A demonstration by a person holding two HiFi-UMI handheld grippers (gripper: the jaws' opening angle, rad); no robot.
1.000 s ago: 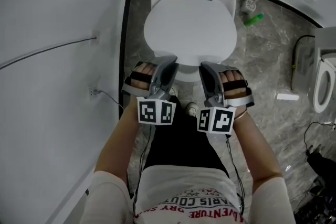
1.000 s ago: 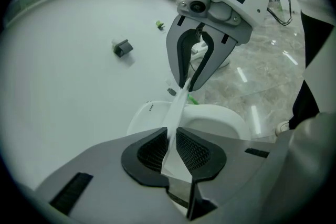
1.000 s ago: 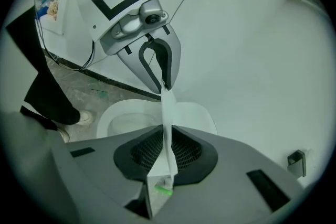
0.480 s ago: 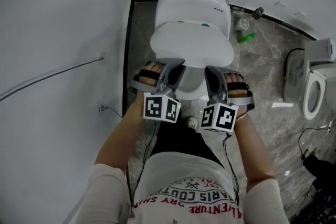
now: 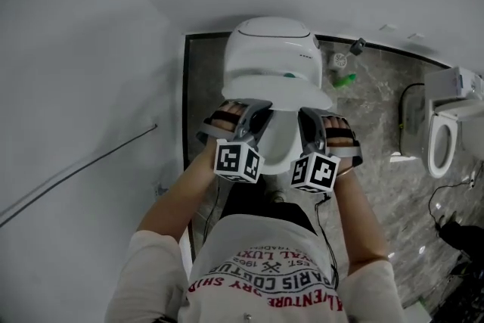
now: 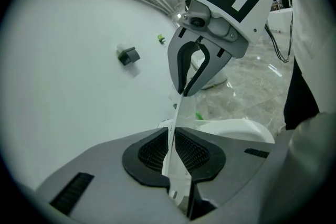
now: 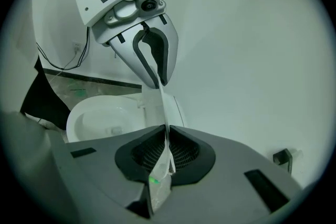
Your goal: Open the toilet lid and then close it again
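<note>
- The toilet lid [image 5: 277, 91] is part-raised, tilted up off the bowl [image 7: 102, 118] of the toilet [image 5: 272, 49], with its hinge side at the toilet's back
- The left claw [image 6: 169, 147] is clamped on the lid's front edge, left of the toilet's middle; its jaws have just been closing, and the thin white edge sits pressed between the black pads
- The right claw [image 7: 165, 147] grips the same front edge, right of the toilet's middle, with its pads tight on the thin white rim
- The person's shirt [image 5: 280, 268], in front of the toilet, carries curved print; "ADVENTURE" reads clearly on the lowest line, and the other lines are too bent to make out
- A green bottle [image 5: 344, 79] lies on the floor just right of the toilet
- A second toilet [image 5: 446, 136] stands farther to the toilet's right, its seat ring showing
</note>
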